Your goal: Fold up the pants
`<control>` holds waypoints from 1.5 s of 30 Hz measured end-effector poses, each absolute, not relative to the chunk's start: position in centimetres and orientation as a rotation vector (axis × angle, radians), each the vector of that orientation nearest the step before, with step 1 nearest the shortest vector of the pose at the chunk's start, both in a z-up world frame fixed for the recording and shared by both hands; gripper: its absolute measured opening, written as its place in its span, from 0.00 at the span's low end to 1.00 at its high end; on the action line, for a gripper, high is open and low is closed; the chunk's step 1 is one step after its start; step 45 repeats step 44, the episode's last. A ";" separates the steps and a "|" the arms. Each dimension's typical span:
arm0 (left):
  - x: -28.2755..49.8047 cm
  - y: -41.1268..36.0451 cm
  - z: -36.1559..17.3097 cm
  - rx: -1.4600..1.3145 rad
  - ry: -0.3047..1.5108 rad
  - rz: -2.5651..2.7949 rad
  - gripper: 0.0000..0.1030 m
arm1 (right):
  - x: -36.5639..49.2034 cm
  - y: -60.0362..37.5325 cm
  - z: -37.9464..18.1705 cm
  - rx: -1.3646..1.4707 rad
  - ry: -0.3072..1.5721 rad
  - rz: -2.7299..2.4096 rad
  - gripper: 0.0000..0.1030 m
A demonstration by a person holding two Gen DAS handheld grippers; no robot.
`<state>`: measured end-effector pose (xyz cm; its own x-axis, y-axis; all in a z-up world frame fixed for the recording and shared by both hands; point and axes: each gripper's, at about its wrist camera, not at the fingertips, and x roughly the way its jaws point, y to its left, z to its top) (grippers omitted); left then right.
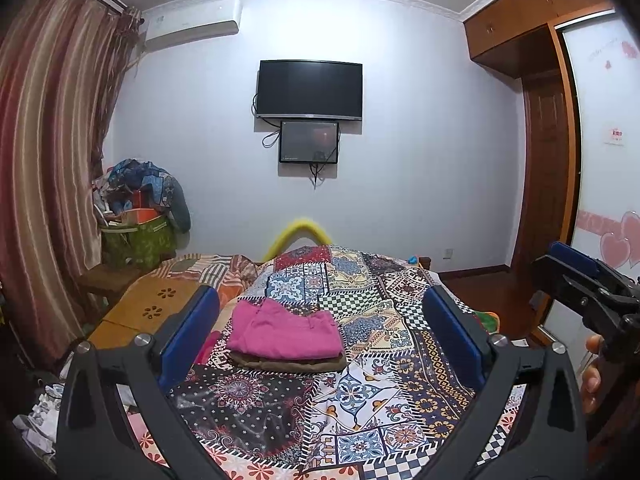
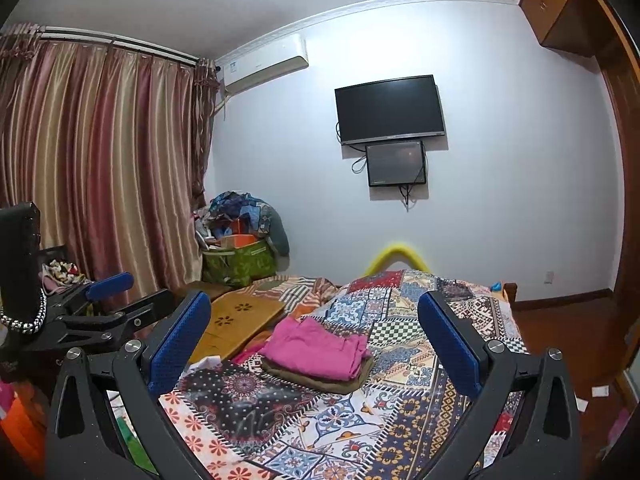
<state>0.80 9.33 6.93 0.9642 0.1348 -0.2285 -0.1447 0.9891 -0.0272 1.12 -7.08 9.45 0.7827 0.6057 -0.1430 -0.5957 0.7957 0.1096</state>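
Note:
Folded pink pants lie on top of a folded olive-brown garment on the patchwork bedspread. The stack also shows in the right wrist view, pink over olive. My left gripper is open and empty, raised above the bed, short of the stack. My right gripper is open and empty, held back from the stack. The right gripper shows at the right edge of the left wrist view. The left gripper shows at the left of the right wrist view.
A wooden board lies on the bed's left side. A green bag piled with clothes stands in the far left corner by the curtains. A TV hangs on the far wall. A wardrobe stands at the right.

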 end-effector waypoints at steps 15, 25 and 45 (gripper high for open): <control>1.0 9.7 7.0 -0.057 0.228 0.134 1.00 | 1.0 -7.3 9.5 0.062 0.171 0.643 1.00; 1.0 9.5 6.9 -0.053 0.227 0.122 1.00 | 0.8 -7.3 9.5 0.063 0.167 0.639 1.00; 1.3 9.8 6.8 -0.074 0.245 0.106 1.00 | 1.0 -7.5 9.6 0.065 0.168 0.629 1.00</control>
